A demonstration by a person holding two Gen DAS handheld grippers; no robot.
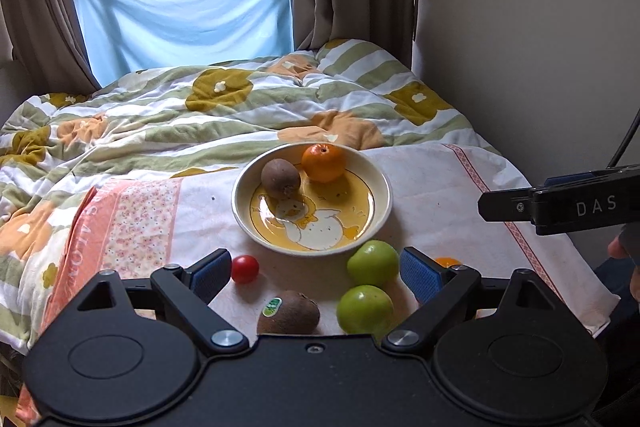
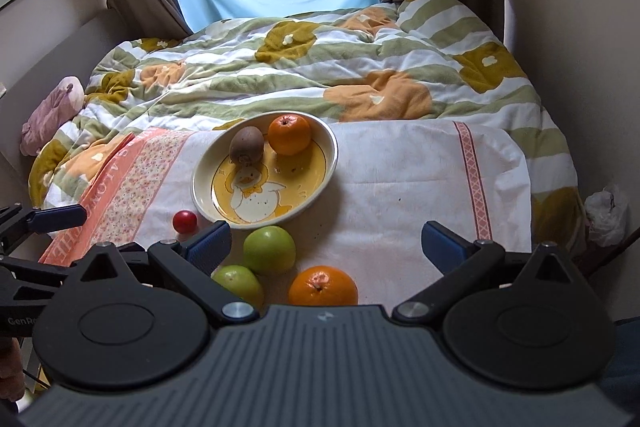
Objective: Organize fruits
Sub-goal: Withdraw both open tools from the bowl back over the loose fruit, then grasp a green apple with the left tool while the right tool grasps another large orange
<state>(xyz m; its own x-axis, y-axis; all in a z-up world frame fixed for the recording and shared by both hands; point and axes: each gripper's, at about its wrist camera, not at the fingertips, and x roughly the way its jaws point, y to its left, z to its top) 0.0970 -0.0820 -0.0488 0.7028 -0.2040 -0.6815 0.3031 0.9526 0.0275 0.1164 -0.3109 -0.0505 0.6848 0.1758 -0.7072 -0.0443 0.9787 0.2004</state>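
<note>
A yellow duck plate (image 1: 372, 227) (image 2: 200, 187) on a white towel holds a kiwi (image 1: 281, 177) (image 2: 246, 144) and an orange (image 1: 324, 163) (image 2: 289, 134). In front of it lie a cherry tomato (image 1: 245, 269) (image 2: 185, 221), two green apples (image 1: 373, 263) (image 1: 365, 309) (image 2: 270, 249) (image 2: 238, 283), a stickered kiwi (image 1: 289, 313) and a second orange (image 2: 323, 286) (image 1: 447, 261). My left gripper (image 1: 316, 273) is open and empty above the loose kiwi and apples. My right gripper (image 2: 326, 247) is open and empty above the loose orange.
The white towel (image 2: 400, 167) with a pink floral end (image 1: 132, 227) lies over a striped flowered quilt (image 1: 200, 115). A wall runs along the right. A pink soft toy (image 2: 52, 111) lies at the bed's left edge. Curtains and a window stand behind.
</note>
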